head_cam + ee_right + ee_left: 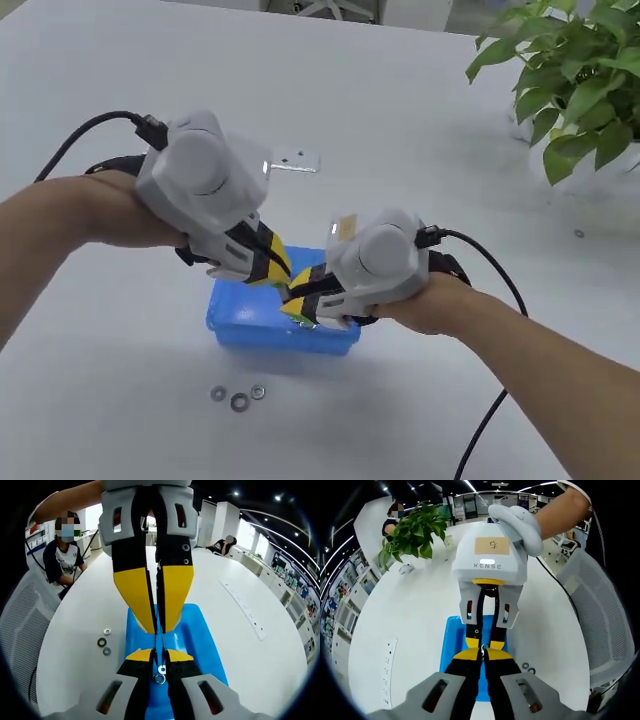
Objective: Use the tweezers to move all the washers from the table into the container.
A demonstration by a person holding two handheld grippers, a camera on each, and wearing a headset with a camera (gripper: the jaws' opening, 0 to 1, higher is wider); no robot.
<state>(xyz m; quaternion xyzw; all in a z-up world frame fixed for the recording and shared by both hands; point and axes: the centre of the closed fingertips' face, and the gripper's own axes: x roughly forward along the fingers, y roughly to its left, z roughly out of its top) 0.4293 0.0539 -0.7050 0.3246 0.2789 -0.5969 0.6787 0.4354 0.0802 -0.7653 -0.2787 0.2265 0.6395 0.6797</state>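
White table (400,120), container (240,322) below: left gripper (483,654) and right gripper (160,656) clamped on tweezers (161,669), washer (159,679) seemingly pinched; next, release.

The head view looked steeply down from above the person's arms at the table (400,120), with the left gripper (272,268) and the right gripper (298,302) close below centre. The left gripper view faced along its own jaws straight into the right gripper, very near, with the plant (412,532) at 10 o'clock. The right gripper view faced back the opposite way, the left gripper reaching in from 12 o'clock. All three views shared the blue container (245,322) and the washers (238,397).
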